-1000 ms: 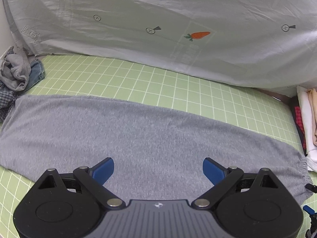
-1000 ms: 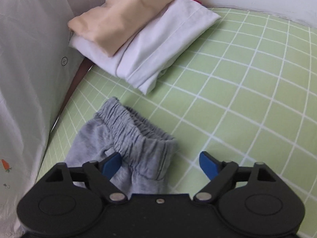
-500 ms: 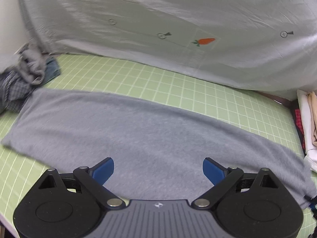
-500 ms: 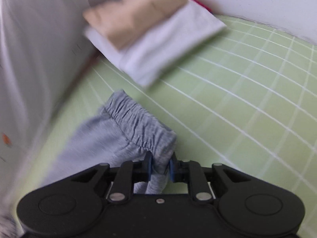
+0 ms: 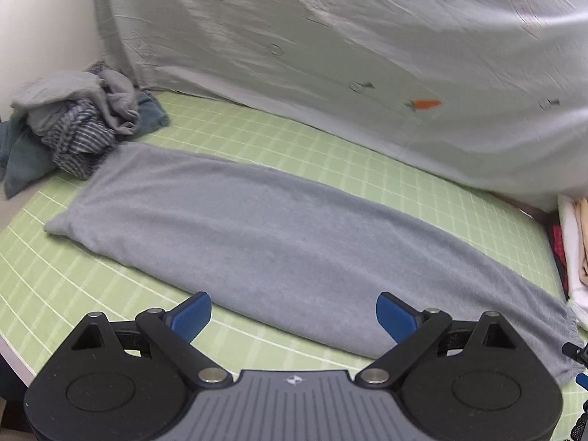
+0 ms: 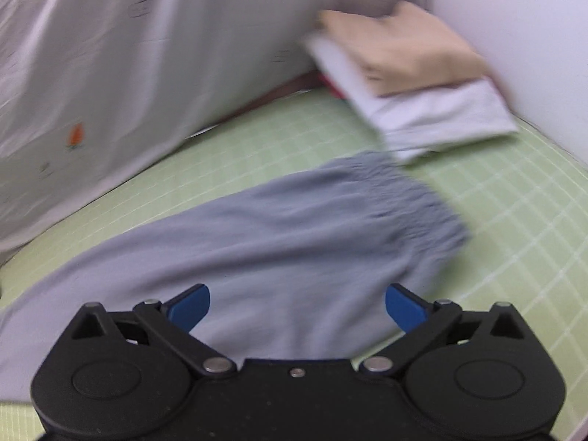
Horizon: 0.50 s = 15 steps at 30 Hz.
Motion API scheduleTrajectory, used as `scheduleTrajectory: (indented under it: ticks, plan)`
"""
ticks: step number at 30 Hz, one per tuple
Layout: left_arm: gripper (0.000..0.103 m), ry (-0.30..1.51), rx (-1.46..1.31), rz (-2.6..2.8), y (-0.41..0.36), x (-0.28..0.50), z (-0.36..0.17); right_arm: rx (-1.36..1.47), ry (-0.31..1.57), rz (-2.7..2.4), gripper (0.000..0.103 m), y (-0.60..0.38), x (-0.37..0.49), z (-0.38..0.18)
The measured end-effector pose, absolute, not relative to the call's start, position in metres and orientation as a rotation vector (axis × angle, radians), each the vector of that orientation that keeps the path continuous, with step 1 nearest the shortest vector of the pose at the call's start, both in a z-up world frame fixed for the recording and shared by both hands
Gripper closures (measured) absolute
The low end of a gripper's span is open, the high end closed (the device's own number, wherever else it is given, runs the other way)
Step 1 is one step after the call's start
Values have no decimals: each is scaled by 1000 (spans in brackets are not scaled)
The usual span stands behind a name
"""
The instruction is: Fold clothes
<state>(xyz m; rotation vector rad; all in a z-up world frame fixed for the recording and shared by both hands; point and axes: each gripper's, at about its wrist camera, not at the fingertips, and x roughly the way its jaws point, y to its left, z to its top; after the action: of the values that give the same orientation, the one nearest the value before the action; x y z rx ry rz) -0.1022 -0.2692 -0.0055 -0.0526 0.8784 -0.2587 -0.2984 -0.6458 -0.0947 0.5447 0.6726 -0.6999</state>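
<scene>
Grey sweatpants (image 5: 279, 235) lie flat in a long strip on the green grid mat (image 5: 257, 143), folded lengthwise. The elastic waistband end shows in the right wrist view (image 6: 411, 198), blurred. My left gripper (image 5: 294, 312) is open and empty, just in front of the near edge of the pants at their middle. My right gripper (image 6: 297, 305) is open and empty over the pants (image 6: 257, 250) close to the waistband end.
A heap of unfolded clothes (image 5: 73, 125) sits at the mat's far left. A stack of folded clothes, beige on white (image 6: 411, 84), stands at the far right, also seen in the left wrist view (image 5: 577, 242). A white carrot-print sheet (image 5: 367, 55) hangs behind.
My right gripper shut on the waistband half a second ago and is now open, the pants released and lying stretched out. My left gripper drew back toward me, staying open.
</scene>
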Motion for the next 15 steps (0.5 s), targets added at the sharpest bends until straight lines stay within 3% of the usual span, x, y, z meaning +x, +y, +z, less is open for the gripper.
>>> scheduleTrajectory:
  ticks: [15]
  plan:
    - [7,921,-154,-155,-95,31,-44,502,682,-616,0,-509,-175,-87]
